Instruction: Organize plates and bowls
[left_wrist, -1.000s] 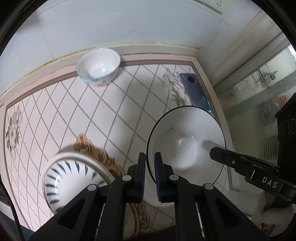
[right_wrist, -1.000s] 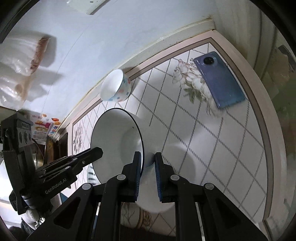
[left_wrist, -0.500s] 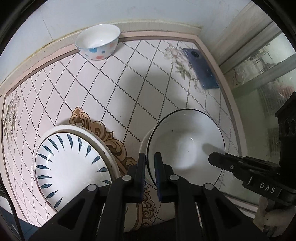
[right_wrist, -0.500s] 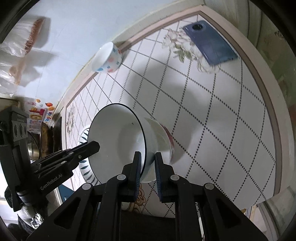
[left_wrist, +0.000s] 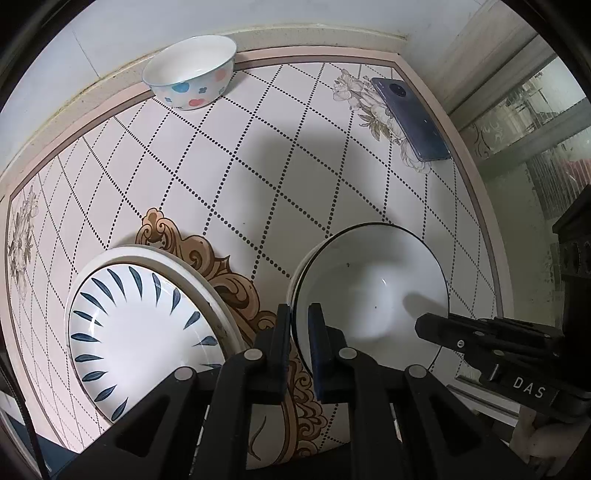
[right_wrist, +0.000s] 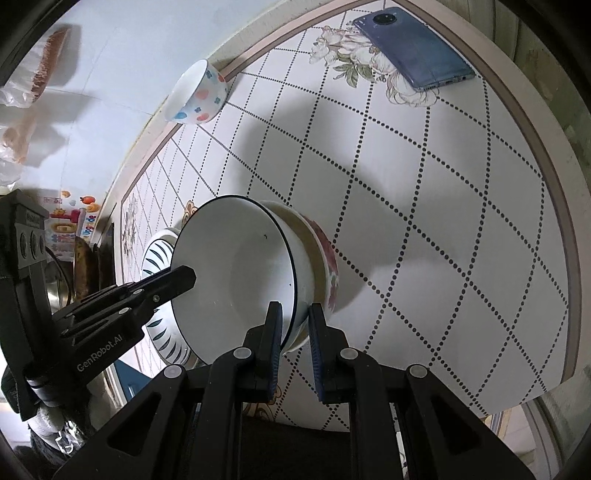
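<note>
My left jaws: my left gripper (left_wrist: 299, 325) pinches the near-left rim of the dark-rimmed white bowl (left_wrist: 373, 291), one finger outside the rim, one inside.
My right jaws: my right gripper (right_wrist: 295, 325) pinches the opposite side of the same bowl (right_wrist: 236, 273), the rim caught between the pads; from the left view its black fingers reach in over the rim at the right.
Bowl I hold: tilted, its base nested in a second bowl with a red flower pattern (right_wrist: 327, 266) that stands on the worktop (left_wrist: 229, 155); whether the two fully touch I cannot tell.
Beside it: a white plate with blue leaf strokes (left_wrist: 144, 332) lies flat to the left, seemingly on top of another plate whose pale rim shows around it, over a brown scroll ornament printed on the surface.
Middle ground: bare diamond-patterned worktop with shadows across it.
Far left: a small white bowl with blue and pink spots (left_wrist: 190, 72) stands upright against the wall edge, well apart from the others.
Far right: a dark blue phone (left_wrist: 410, 118) lies face down near the corner, on a printed flower.
</note>
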